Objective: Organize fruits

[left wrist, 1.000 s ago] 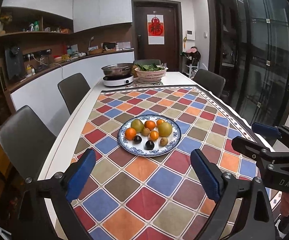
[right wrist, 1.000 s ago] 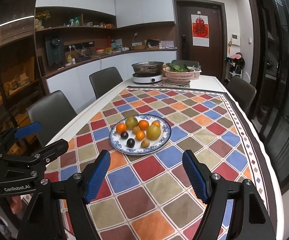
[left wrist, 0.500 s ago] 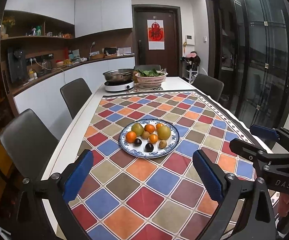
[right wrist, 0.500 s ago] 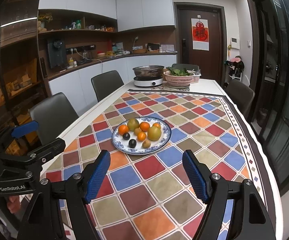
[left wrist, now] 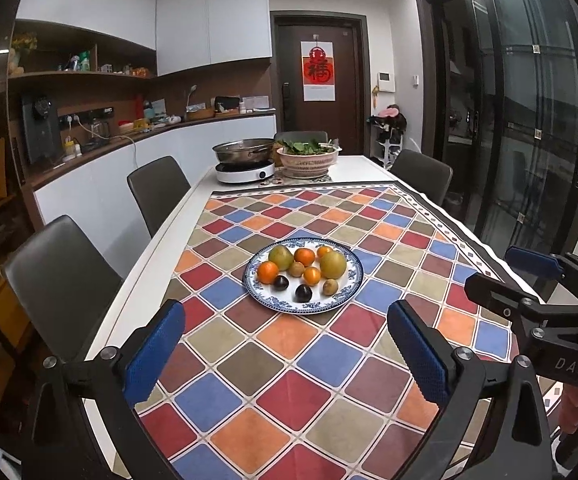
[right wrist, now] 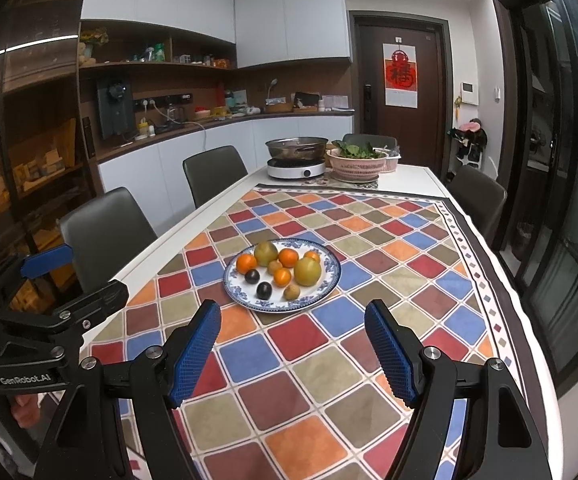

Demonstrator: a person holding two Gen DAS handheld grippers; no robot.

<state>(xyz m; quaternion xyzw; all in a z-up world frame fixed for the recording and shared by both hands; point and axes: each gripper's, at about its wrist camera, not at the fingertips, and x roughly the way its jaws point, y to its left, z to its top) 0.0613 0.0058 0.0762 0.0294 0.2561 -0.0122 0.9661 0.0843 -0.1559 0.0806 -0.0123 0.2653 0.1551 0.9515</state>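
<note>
Jaws of left gripper (left wrist: 285, 356) now wider, empty; right gripper (right wrist: 293, 350) unchanged, open.

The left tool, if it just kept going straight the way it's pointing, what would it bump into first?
Probably the checkered tablecloth just short of the fruit plate. The left tool hangs open and empty, angled downward at the table; depth is hard to judge, so it might reach the plate's near rim instead.

Walls: white cabinets (left wrist: 213, 24) | door (left wrist: 321, 80) — dark wood | chairs (left wrist: 157, 192) — grey | glass doors (left wrist: 529, 120) right
</note>
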